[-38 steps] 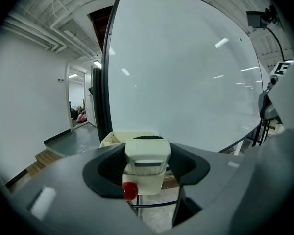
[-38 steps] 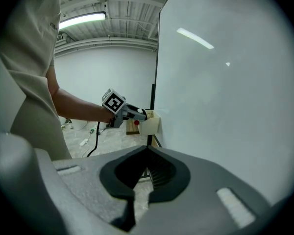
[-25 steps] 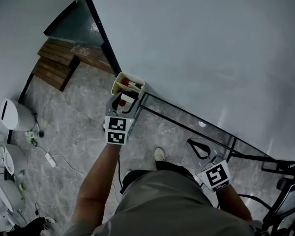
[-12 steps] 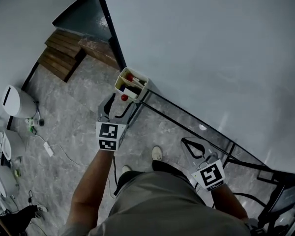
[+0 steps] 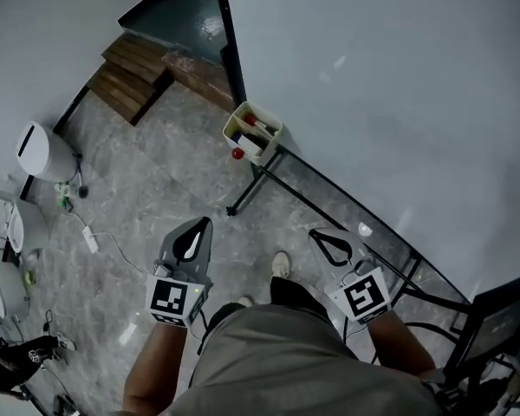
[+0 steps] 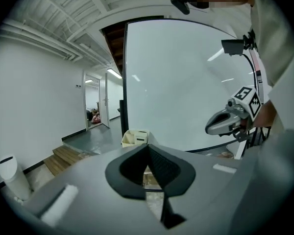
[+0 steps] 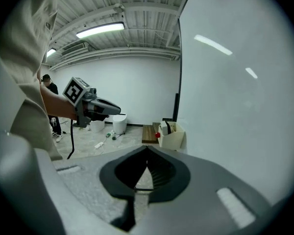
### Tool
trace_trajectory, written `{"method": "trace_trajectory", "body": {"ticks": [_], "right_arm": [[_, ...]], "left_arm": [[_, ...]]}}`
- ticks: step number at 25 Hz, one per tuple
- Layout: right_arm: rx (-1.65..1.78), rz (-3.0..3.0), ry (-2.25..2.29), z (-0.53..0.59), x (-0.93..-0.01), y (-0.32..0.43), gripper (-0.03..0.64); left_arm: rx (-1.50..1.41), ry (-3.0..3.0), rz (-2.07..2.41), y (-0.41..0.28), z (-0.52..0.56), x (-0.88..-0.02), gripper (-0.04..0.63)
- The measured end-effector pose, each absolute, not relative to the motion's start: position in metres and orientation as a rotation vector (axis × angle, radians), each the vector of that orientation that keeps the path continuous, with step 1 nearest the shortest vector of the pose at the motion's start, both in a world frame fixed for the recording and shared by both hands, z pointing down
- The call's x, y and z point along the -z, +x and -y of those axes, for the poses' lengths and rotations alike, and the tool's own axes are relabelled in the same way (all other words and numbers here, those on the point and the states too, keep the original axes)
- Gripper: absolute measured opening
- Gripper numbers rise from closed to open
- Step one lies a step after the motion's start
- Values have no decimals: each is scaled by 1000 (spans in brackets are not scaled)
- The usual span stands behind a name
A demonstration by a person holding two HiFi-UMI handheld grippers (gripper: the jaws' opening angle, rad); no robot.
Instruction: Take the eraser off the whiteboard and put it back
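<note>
The person's forearms hold both grippers low in front of the body, over the grey stone floor (image 5: 147,189). The left gripper (image 5: 201,229) points toward the whiteboard's lower corner. Its jaws are closing, the tips already meeting, with nothing between them. The right gripper (image 5: 321,237) is clenched too, its jaws pressed together and empty. It sits close to the black rail (image 5: 329,199) that runs along the bottom edge of the whiteboard (image 5: 399,94). A light shoe (image 5: 280,272) shows on the floor between the two grippers. Further off, at the board's lower left corner, a cream box (image 5: 274,133) hangs on the frame. The eraser (image 5: 247,142), a pale block with a dark edge, lies inside that box beside a red-capped marker (image 5: 253,120), well apart from both grippers. A small red ball (image 5: 237,154) sits just at the box's outer side. Beyond the box, wooden steps (image 5: 134,76) lead up to a dark landing. Off to the left, a white bin (image 5: 36,150) stands on the floor, with a power strip (image 5: 90,241) and its cable nearer the person.
</note>
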State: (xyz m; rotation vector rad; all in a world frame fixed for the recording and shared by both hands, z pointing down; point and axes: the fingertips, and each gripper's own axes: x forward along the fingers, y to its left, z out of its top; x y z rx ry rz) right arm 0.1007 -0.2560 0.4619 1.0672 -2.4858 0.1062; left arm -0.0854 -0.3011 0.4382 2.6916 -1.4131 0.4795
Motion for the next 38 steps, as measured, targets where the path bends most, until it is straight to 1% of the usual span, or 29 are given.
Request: {"method": "trace_trajectory", "body": {"ticks": [6, 13, 15, 22, 28, 38], "right_arm": [[-23, 2492, 1031, 204, -437, 59, 3], [23, 2472, 1011, 82, -412, -13, 3], [-3, 2480, 1021, 52, -412, -21, 3], [5, 2518, 1025, 18, -420, -9, 3], [71, 2544, 1006, -52, -386, 1, 3], [64, 2591, 895, -141, -388, 93, 3]], "left_arm": [[-359, 2703, 1311, -109, 209, -407, 5], [-276, 2755, 1168, -160, 71, -384, 5], [-268, 2754, 1138, -163, 42, -388, 5], [-315, 2784, 1083, -139, 5, -406, 5], [-287, 2820, 1083, -118, -66, -372, 5], [-225, 2813, 1147, -9, -140, -357, 5]]}}
